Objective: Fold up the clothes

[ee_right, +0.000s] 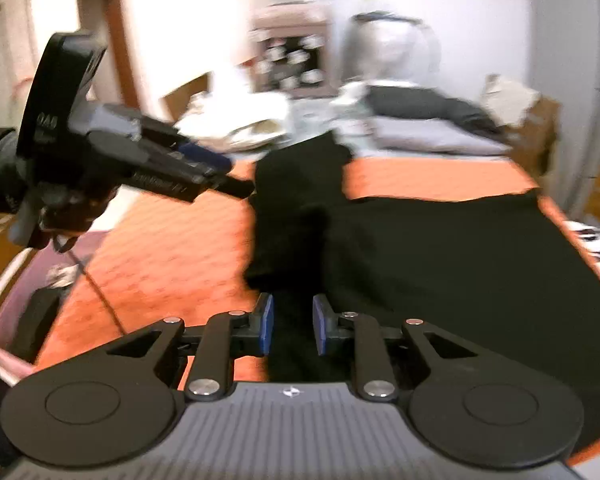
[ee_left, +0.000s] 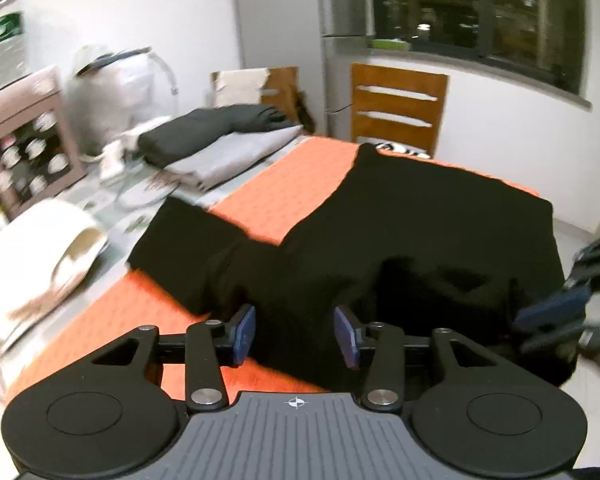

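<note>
A: Where was the black garment (ee_left: pixel 400 232) when you stopped?

B: It lay spread on the orange cloth (ee_left: pixel 300 184), one sleeve reaching out over the cloth's edge toward the folded grey pile (ee_left: pixel 220 140).

A: And your left gripper (ee_left: pixel 296 334)?

B: You held it tilted down over the garment's near hem. Its blue pads stood apart, with dark fabric showing in the gap but no pad pressing on it. No earlier picture is given, so I only say the jaws were parted.

A: The right gripper (ee_right: pixel 293 330)?

B: Also tilted down above the garment's near edge, pads apart by a narrower gap, fabric beneath them, none pinched.

A: What couldn't you make out?

B: Both views were smeared by motion. In the right wrist view your left gripper (ee_right: pixel 204 164) hung above the cloth beside the sleeve, its tips too blurred to read. The garment's near hem was cut off behind each gripper's body, and the white things beyond the grey pile were too soft to name.
</note>
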Tool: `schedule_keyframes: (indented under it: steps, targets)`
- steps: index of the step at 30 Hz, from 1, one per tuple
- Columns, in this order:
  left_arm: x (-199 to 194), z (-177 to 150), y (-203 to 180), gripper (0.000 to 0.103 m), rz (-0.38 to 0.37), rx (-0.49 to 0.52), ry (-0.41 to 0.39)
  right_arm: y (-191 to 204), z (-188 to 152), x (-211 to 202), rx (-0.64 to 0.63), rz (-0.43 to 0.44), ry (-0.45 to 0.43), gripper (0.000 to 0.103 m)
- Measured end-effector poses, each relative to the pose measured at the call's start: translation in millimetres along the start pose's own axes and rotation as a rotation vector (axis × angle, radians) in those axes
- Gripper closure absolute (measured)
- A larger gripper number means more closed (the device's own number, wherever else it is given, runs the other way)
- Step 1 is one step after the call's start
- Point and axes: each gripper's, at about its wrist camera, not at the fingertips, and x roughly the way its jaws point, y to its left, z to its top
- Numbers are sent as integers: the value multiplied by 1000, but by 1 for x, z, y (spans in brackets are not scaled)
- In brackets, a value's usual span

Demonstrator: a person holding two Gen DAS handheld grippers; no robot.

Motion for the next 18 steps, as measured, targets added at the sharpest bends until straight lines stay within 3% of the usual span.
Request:
schedule_keyframes:
  steps: [4, 7, 13, 18]
  targets:
    - [-19, -16, 1, 51, 29, -39, 22, 22, -5, 32, -63, 33, 71, 69]
    - [-29, -26, 0, 49, 37, -65, 35, 29, -8, 54, -99, 6, 109, 69]
    - [-45, -43, -3, 41, 59, -93, 50, 30, -16, 86, -182, -79, 142, 53]
    - [-55, -52, -2, 39, 81, -133, 46, 32, -21, 108, -250, -134, 168, 52]
